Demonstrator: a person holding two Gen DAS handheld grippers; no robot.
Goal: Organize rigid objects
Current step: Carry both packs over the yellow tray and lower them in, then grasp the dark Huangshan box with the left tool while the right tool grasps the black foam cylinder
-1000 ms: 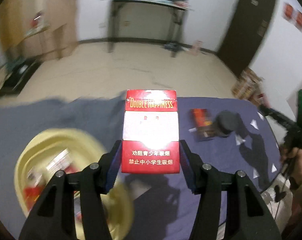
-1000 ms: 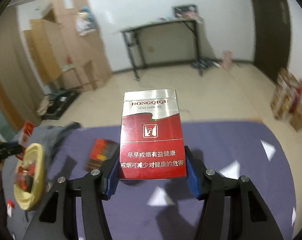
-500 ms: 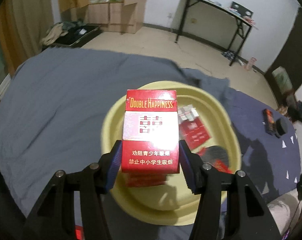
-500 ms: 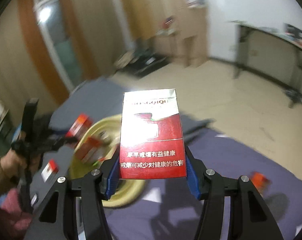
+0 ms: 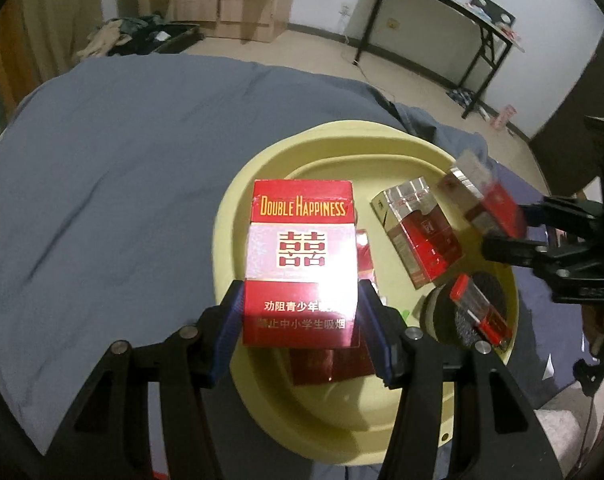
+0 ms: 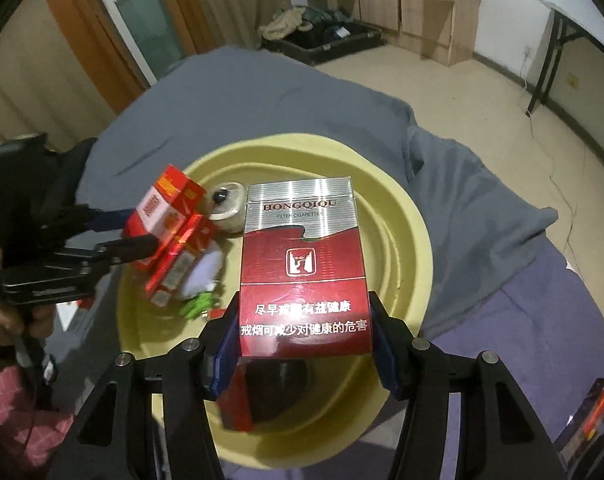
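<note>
**Both packs now over the basin**

A second ago the left gripper [image 5: 300, 312] held its Double Happiness pack [image 5: 300, 264] above the cloth with the basin [image 5: 238, 200] off to the lower left; now the basin lies right beneath that pack. The right gripper [image 6: 304, 328] has swung further: a second ago its Hongqiqu pack [image 6: 302, 268] faced the far desk and open floor, with the basin small at the left edge; now that pack too hangs over the basin. Neither grip has changed: each pair of blue pads is clamped on the lower sides of its pack, which stands upright in the jaws. Each gripper shows in the other's view, blurred, at the basin's edge.

The basin sits on a grey-blue cloth [image 5: 102, 168] spread over a wide surface, with a more purple cloth [image 6: 542, 320] next to it. A dark box with orange print [image 6: 586, 420] lies on that purple cloth, apart from the basin. Beyond are a beige floor, white walls, a black-legged desk [image 5: 454, 12], wooden cabinets [image 5: 222, 4], an open dark case of clothes [image 6: 326, 36] and curtains by a glass door.

The yellow basin holds a red and silver pack [image 5: 418, 232] lying flat, a round dark thing [image 5: 462, 312] with a small red box [image 5: 478, 308] on it, and a red pack [image 5: 330, 364] partly hidden under the left gripper's load. The right view adds a pale round object [image 6: 226, 204] and something green [image 6: 198, 304], too blurred to name.
</note>
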